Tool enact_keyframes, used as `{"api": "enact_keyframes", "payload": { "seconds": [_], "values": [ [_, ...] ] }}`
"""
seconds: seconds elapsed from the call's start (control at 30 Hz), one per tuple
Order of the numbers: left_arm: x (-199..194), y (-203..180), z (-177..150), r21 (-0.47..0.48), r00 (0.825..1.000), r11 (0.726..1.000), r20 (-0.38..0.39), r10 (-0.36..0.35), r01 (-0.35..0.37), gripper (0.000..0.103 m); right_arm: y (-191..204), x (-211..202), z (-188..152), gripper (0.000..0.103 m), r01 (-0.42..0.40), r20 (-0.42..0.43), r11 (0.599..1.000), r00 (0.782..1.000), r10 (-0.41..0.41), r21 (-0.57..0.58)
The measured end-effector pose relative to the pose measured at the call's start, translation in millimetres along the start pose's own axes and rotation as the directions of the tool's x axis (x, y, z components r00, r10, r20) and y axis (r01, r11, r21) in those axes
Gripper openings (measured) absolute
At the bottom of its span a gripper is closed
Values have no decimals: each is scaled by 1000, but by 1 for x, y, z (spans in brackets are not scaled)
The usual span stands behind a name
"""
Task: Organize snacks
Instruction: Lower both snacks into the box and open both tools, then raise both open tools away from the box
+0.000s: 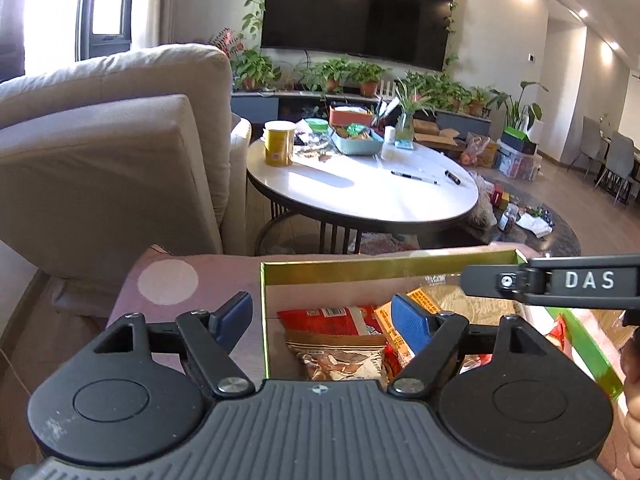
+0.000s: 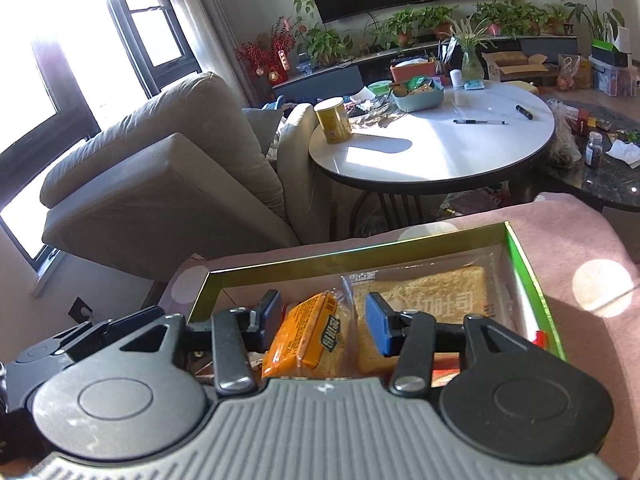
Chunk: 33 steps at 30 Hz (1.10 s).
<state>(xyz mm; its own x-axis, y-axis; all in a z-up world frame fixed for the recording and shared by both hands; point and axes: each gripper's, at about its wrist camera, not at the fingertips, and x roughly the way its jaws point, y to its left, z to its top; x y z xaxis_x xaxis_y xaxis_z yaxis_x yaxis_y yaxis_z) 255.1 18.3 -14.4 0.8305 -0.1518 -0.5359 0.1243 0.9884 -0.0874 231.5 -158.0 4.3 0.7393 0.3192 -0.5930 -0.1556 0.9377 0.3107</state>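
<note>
A shallow green-and-gold box (image 2: pixel 360 245) lies on a pink dotted cover (image 2: pixel 580 236) and holds snacks. My right gripper (image 2: pixel 322 322) is inside the box, its blue pads either side of an orange packet (image 2: pixel 308 332); a gap shows at the right pad, so it is open. Beside the packet lies a bagged toast slice (image 2: pixel 436 292). My left gripper (image 1: pixel 322 318) stands open astride the box's left wall (image 1: pixel 264 320), one pad outside and one inside. Below it lie a red packet (image 1: pixel 332 318) and a brown-and-white packet (image 1: pixel 340 360). The right gripper's black body (image 1: pixel 560 280) crosses the left wrist view.
A beige sofa (image 1: pixel 120 140) stands left of the box. Beyond it is a round white table (image 1: pixel 360 196) with a yellow can (image 1: pixel 279 142), a teal basket (image 1: pixel 356 144) and pens. A low dark table (image 2: pixel 608 176) with bottles and wrappers is at the right. A hand (image 1: pixel 632 360) shows at the right edge.
</note>
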Motion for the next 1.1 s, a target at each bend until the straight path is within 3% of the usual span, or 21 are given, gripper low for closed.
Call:
{"api": "enact_keyframes", "payload": {
  "seconds": [0.37,0.63,1.1],
  "values": [
    [-46,-5,-12,3,999,1000,40,9,-9,78,4,-36,-8,60,5,20,999,1000,-3,-54],
    [-90,-13,-41,28,998,1000,54,-10,9,79,-2,-69,-26,63,3,37,996,999,0,-93],
    [-139,-40,-105,94,995,990,-19,-100,101,79,-14,-120,-76,64,18,41,987,999,-12,-158]
  ]
}}
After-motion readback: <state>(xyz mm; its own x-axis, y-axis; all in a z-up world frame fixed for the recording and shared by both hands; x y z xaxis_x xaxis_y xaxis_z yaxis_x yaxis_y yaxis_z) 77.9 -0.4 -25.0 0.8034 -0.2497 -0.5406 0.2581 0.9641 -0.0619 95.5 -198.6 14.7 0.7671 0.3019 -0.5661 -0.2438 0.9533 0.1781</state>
